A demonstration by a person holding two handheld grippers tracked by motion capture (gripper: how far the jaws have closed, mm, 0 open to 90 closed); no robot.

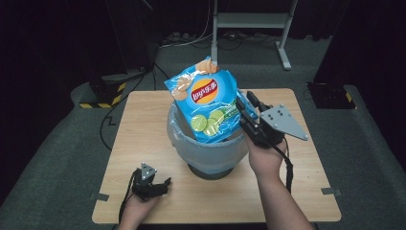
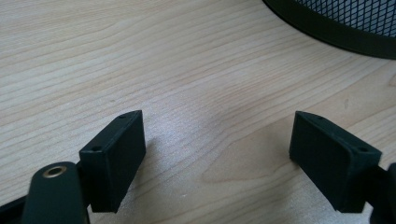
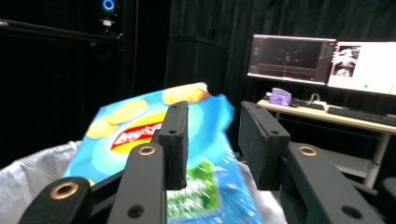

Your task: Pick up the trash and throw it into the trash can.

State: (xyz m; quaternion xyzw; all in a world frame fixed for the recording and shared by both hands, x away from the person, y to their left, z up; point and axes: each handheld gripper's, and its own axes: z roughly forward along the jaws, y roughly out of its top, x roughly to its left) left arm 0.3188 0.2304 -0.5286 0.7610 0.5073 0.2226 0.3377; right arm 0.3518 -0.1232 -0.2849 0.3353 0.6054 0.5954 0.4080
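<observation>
Dark curtains surround a wooden tabletop [image 1: 143,143] carrying a lined bin [image 1: 210,148]. Its mouth holds a blue chip bag [image 1: 207,103], long axis tilted, top leaning up and away. Right gripper [image 1: 244,108] jaws sit parted beside the bag's edge. Left gripper [image 1: 163,184] rests on the tabletop, jaws released.

The chip bag [image 1: 207,103] is bright blue with a red and yellow logo, pale yellow chips and green lime slices printed on it. The bin [image 1: 209,168] is black mesh, lined with a translucent white plastic bag [image 1: 215,152]. The tabletop [image 1: 143,129] is light wood with a fine grain. Both grippers [image 1: 152,186] [image 1: 250,111] are black, each topped with a grey plate.
</observation>
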